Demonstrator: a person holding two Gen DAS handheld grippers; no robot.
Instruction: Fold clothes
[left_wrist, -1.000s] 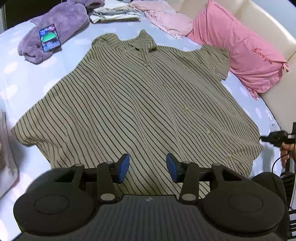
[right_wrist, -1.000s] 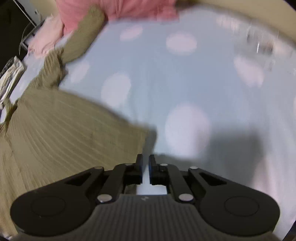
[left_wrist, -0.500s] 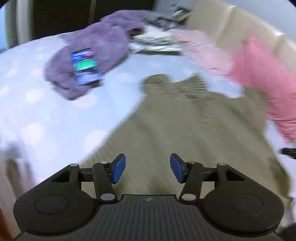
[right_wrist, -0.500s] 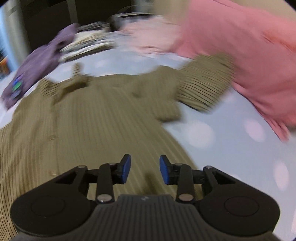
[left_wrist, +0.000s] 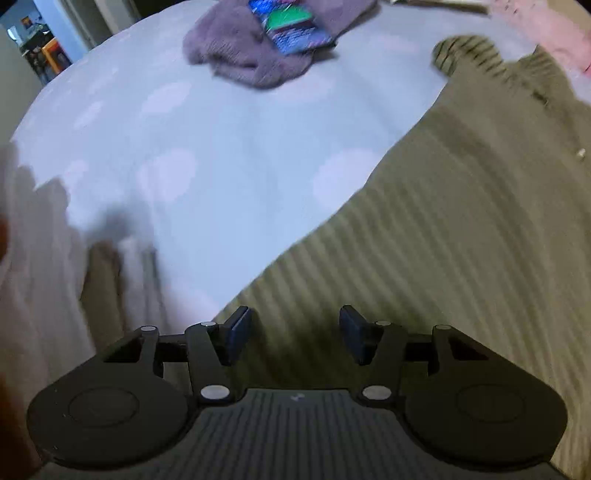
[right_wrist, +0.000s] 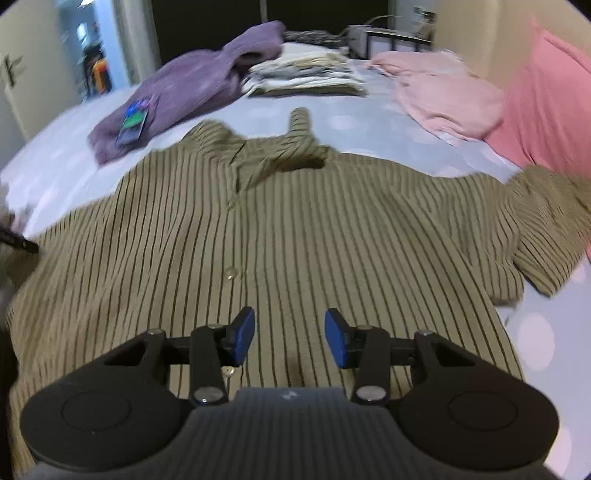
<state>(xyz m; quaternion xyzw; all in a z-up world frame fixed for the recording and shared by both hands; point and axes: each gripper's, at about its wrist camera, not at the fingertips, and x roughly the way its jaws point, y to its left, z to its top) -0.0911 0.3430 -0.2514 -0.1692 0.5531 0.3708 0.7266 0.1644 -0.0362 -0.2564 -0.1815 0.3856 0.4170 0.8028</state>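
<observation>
An olive shirt with dark stripes (right_wrist: 332, 221) lies spread flat, front up, on the bed, its collar (right_wrist: 258, 155) at the far side and a button (right_wrist: 231, 273) on the placket. My right gripper (right_wrist: 290, 338) hovers over the shirt's lower front just right of the placket; its jaws are opening and hold nothing. In the left wrist view my left gripper (left_wrist: 293, 332) stands open over the shirt's (left_wrist: 443, 258) left edge, where the cloth meets the sheet, with nothing between its blue pads.
The bed sheet (left_wrist: 184, 166) is pale blue with light dots. A purple fleece garment (right_wrist: 184, 85) with a phone (right_wrist: 133, 122) on it lies far left. A folded stack (right_wrist: 306, 74), a pink garment (right_wrist: 443, 96) and a pink pillow (right_wrist: 546, 103) lie beyond.
The right gripper swung from the bare sheet beside the shirt to over its front, and its jaws went from nearly shut to apart. The left gripper moved left and lower, to the shirt's edge.
</observation>
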